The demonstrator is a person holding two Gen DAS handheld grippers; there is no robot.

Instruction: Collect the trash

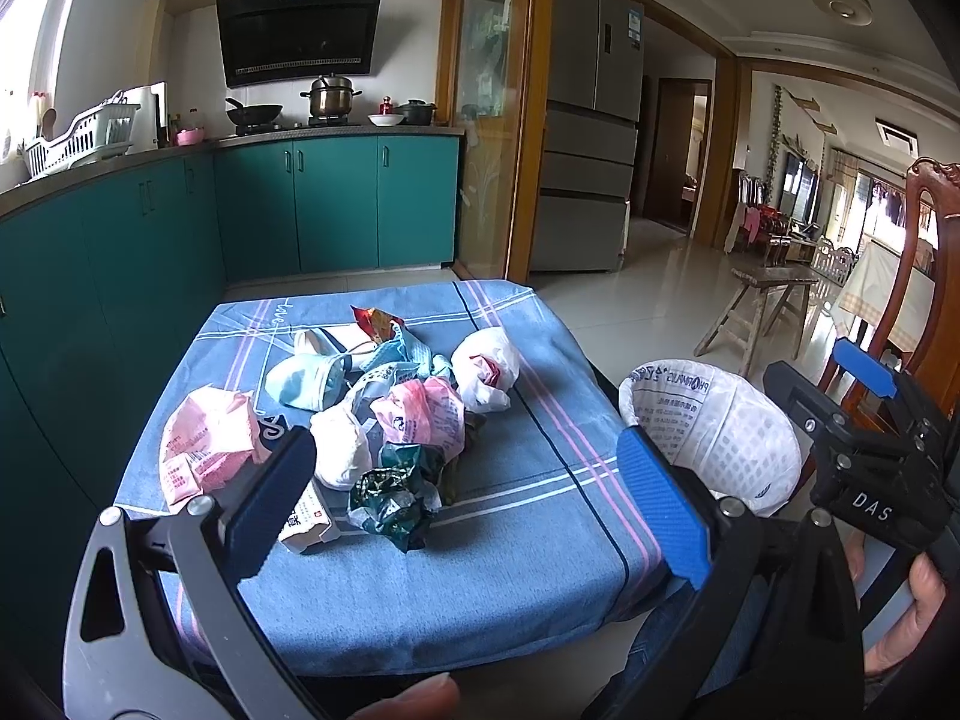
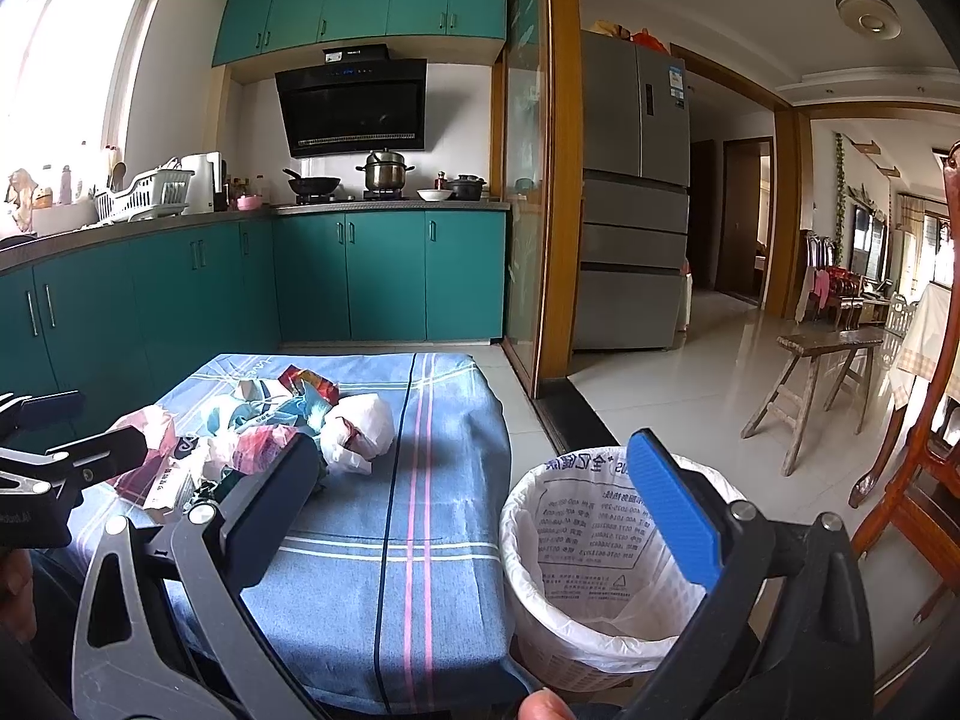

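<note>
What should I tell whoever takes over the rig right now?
Left gripper: open, empty, above the near edge of the table, facing the trash pile.
Right gripper: open, empty, between the table and the bin.
Trash: all heaped mid-table, bags, wrappers and a small carton.
Bin: on the floor by the table's right side, lined; no trash shows inside.
Done: nothing binned that I can see.
Left: pick each piece and drop it in the bin.
</note>
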